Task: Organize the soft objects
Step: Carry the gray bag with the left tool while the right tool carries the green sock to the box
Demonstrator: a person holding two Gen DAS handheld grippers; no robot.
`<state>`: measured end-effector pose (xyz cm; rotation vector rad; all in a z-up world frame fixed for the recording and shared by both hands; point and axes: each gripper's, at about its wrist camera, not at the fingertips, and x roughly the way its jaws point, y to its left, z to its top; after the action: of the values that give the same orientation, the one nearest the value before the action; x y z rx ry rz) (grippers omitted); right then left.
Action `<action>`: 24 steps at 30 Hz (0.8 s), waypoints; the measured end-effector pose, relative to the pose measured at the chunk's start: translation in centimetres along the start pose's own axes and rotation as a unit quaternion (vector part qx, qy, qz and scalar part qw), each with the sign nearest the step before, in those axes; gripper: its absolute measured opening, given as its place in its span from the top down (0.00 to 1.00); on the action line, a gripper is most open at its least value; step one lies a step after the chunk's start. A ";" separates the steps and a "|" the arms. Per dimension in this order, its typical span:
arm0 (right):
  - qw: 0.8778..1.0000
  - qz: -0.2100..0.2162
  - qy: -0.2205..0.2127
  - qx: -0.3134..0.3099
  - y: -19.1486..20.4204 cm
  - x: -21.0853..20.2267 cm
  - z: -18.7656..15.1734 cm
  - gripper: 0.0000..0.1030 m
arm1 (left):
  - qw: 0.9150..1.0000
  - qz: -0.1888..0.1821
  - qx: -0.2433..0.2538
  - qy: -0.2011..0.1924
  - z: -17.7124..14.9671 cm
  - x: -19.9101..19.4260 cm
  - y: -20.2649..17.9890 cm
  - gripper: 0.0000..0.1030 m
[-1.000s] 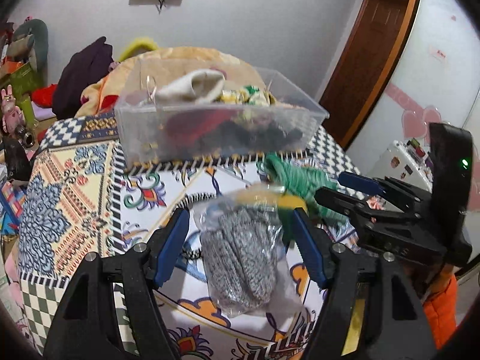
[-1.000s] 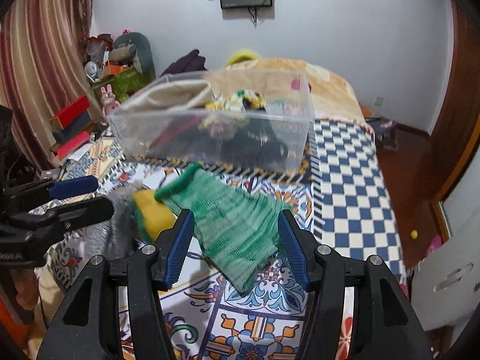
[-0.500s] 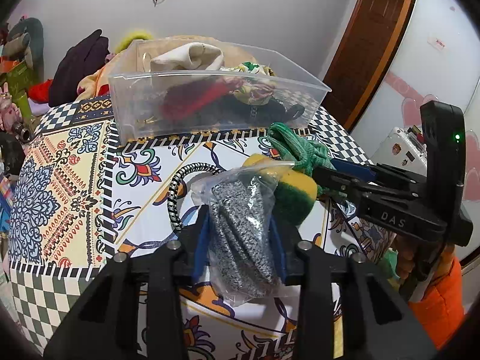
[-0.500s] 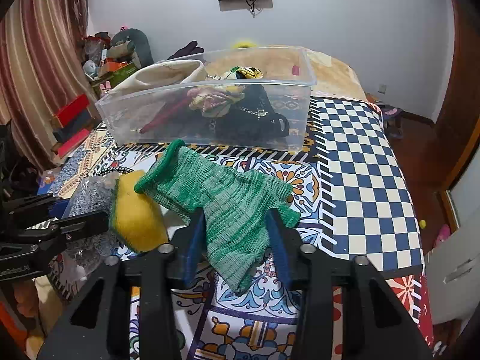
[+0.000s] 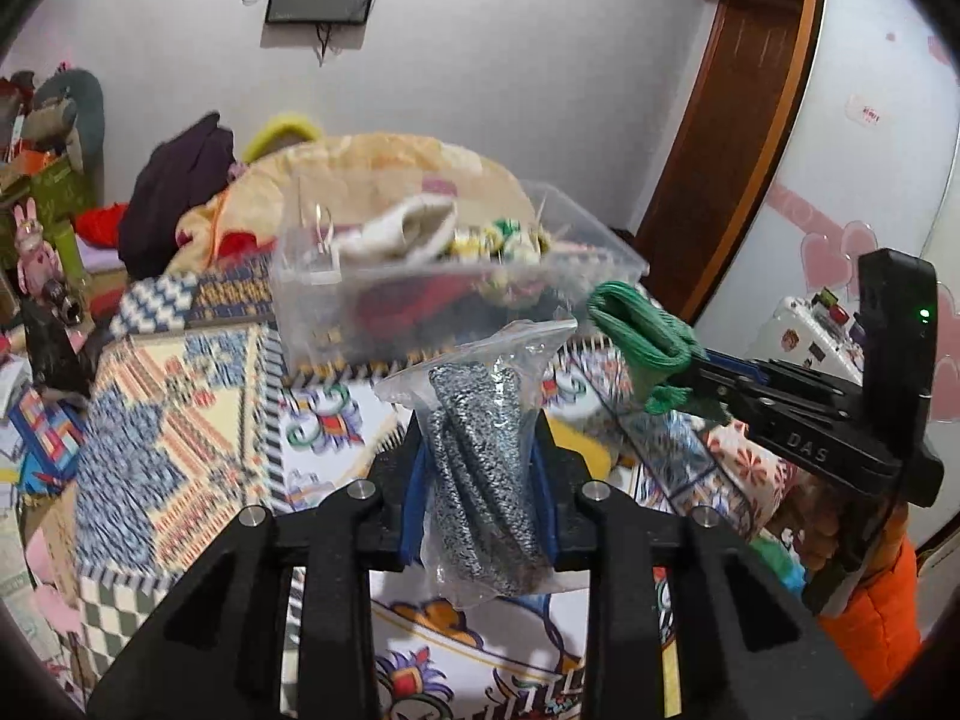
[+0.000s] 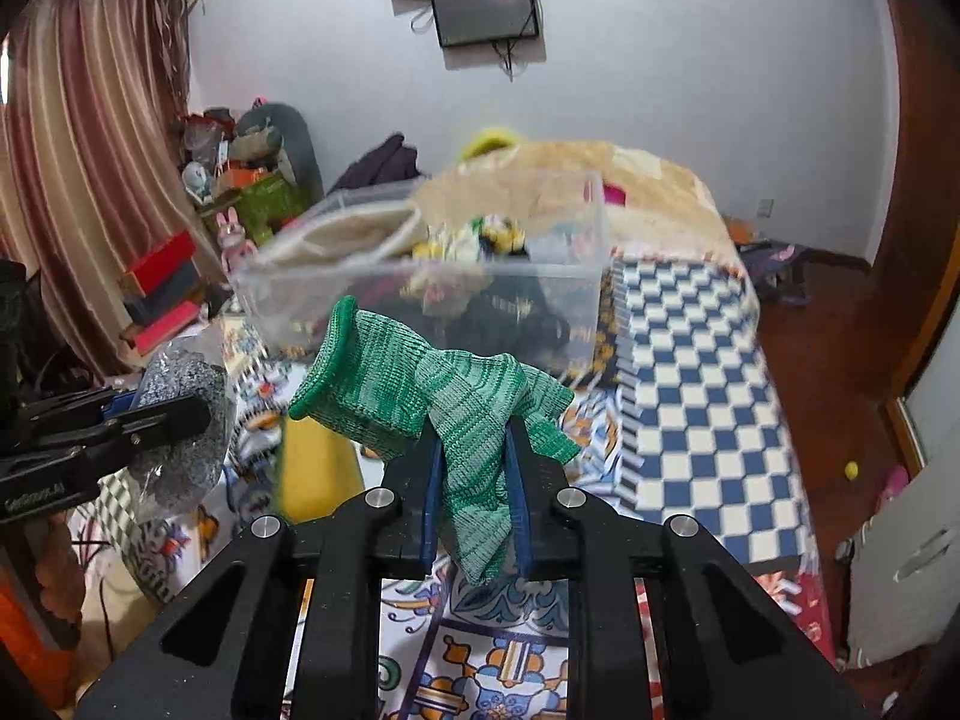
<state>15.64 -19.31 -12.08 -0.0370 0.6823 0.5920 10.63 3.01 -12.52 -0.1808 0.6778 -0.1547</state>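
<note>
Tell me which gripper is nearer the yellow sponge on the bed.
Hard to call. The yellow sponge lies between them: the left gripper holds the bagged grey cloth beside it; the right gripper lifts the green glove just above.

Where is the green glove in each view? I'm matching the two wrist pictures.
Left wrist: the green glove is right of centre, clamped in the right gripper that reaches in from the right edge.
Right wrist: the glove is at centre, pinched between the gripper's own fingers, cuff up and to the left.
Shared landmark: the clear bin lies beyond the glove in both views.
</note>
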 end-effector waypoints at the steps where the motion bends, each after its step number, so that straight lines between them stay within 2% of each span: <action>1: 1.000 -0.002 -0.008 -0.001 0.0 -0.4 0.4 0.83 | 1.000 0.002 0.002 -0.004 0.3 -0.1 0.0 0.71; 11: 0.997 -0.020 -0.073 -0.009 0.1 -2.6 4.4 0.83 | 0.997 0.025 0.017 -0.076 5.8 -1.4 0.0 0.71; 18: 0.995 -0.030 -0.094 -0.011 0.1 -1.9 6.1 0.83 | 0.995 0.036 0.024 -0.093 9.0 0.6 -0.4 0.71; 24: 0.995 -0.024 -0.092 0.003 0.1 -0.4 7.1 0.83 | 0.995 0.040 0.021 -0.090 10.5 3.0 -0.5 0.71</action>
<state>19.49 -17.89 -6.27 0.0064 0.5037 0.5398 19.51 3.09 -6.21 -0.1250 0.5001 -0.0752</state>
